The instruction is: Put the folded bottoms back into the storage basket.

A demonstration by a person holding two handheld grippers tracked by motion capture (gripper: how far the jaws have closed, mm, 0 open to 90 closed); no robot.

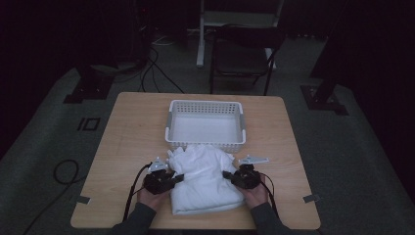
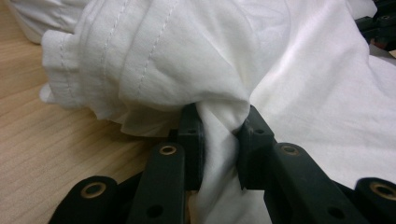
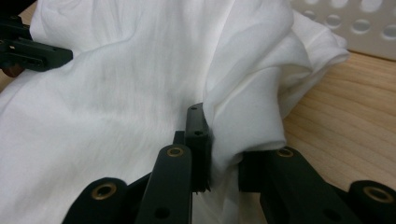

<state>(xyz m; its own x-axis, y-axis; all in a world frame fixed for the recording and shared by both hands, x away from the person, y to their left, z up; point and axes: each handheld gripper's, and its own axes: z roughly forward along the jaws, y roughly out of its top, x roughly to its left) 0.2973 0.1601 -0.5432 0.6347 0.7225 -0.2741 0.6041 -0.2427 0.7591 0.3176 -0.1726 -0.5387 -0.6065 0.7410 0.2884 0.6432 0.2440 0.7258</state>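
While white cloth [image 1: 205, 178] lies between them, left hand-held gripper [image 2: 220, 140] and right hand-held gripper [image 3: 224, 140] each pinch its edge.

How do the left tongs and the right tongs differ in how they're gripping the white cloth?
The left tongs pinch the white cloth at its left edge; the right tongs pinch its right edge. In the left gripper view, fabric bunches into a tight gather between both pads; in the right gripper view, a loose fold drapes over and hides one pad. Both are shut on the cloth, near the white basket.
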